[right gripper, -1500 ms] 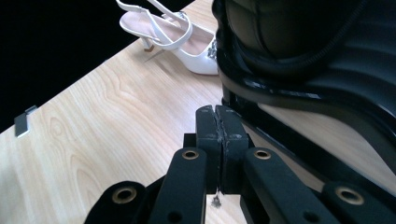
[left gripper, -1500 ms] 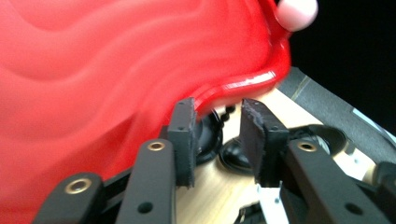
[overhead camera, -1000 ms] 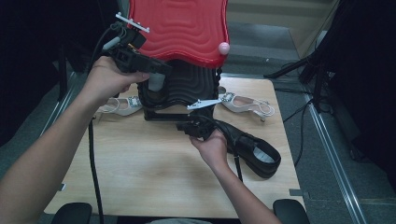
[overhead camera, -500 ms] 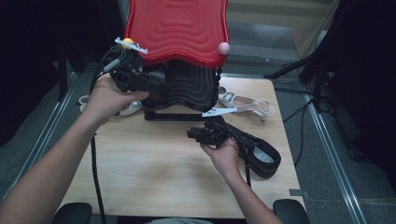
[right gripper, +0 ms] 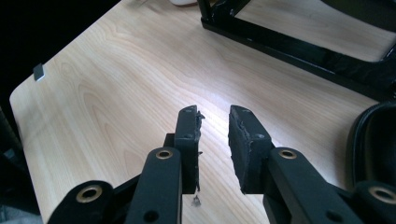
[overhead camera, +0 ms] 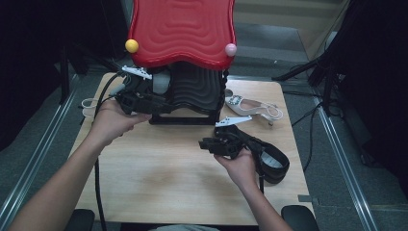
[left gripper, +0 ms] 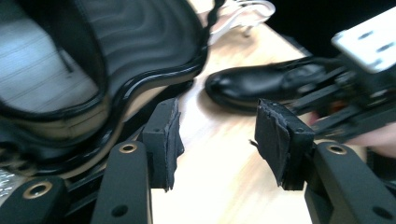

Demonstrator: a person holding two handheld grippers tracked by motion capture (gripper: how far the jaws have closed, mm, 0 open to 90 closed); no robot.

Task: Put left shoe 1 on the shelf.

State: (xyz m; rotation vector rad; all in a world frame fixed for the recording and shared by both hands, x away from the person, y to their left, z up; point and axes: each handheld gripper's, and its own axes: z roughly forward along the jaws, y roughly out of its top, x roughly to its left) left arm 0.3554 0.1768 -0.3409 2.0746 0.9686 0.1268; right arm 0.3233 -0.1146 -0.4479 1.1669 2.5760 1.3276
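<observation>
- The left tongs (left gripper: 217, 119) are coming down from the red shelf (overhead camera: 183, 33) to the black shelf (overhead camera: 195, 89). They have just been opening wide and are holding nothing.
- The right tongs (right gripper: 215, 119) have just been opening part way. They are empty and sliding nearer.
- The black shoe (overhead camera: 272, 158) is lying on the worktop (overhead camera: 159, 183), just right of the right tongs. It is probably still waiting for a grab.

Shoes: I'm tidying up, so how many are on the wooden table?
3. A black leather shoe by the right hand, a white strappy heeled sandal behind it, another white one at the left edge. The rack may hide more.
</observation>
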